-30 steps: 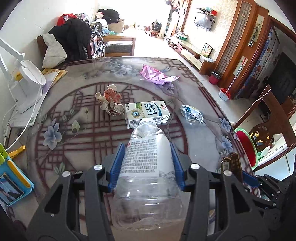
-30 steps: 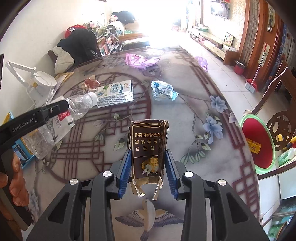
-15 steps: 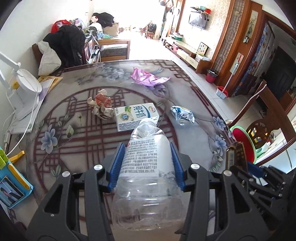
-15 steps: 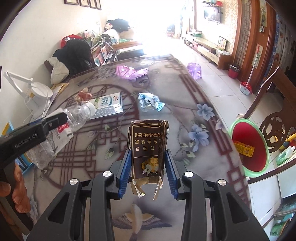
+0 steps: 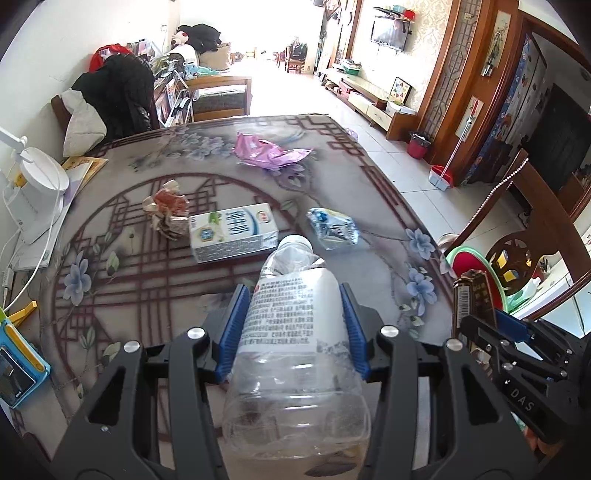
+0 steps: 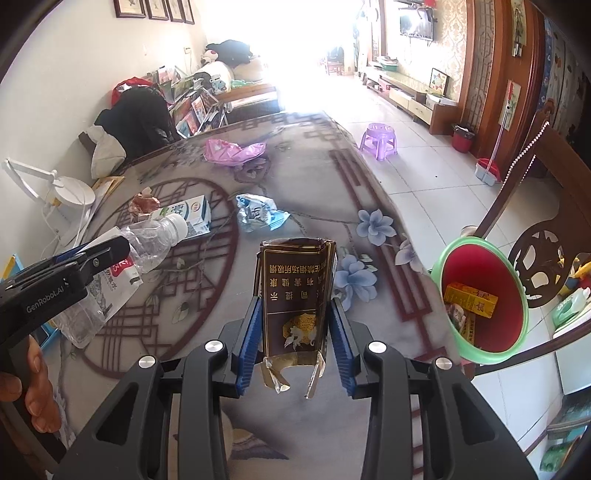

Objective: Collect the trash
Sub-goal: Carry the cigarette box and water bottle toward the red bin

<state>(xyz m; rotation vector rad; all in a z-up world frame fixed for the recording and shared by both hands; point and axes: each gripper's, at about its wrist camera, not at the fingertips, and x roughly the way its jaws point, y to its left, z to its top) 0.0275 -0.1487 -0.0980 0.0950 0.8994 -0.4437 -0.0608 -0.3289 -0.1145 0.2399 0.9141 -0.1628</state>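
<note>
A: Right gripper (image 6: 293,317) grips the cigarette pack (image 6: 295,291); left gripper (image 5: 291,325) clamps the bottle (image 5: 295,332).
B: Bin (image 6: 517,280) at three o'clock; carry each over the rim before letting go.

A lived-in home: a tiled living room with a wall TV (image 5: 388,30), a low cabinet (image 5: 373,105) and a sofa (image 5: 218,99), framed pictures (image 6: 155,8), a purple stool (image 6: 379,140), and a flower-patterned tabletop (image 5: 221,280).
</note>
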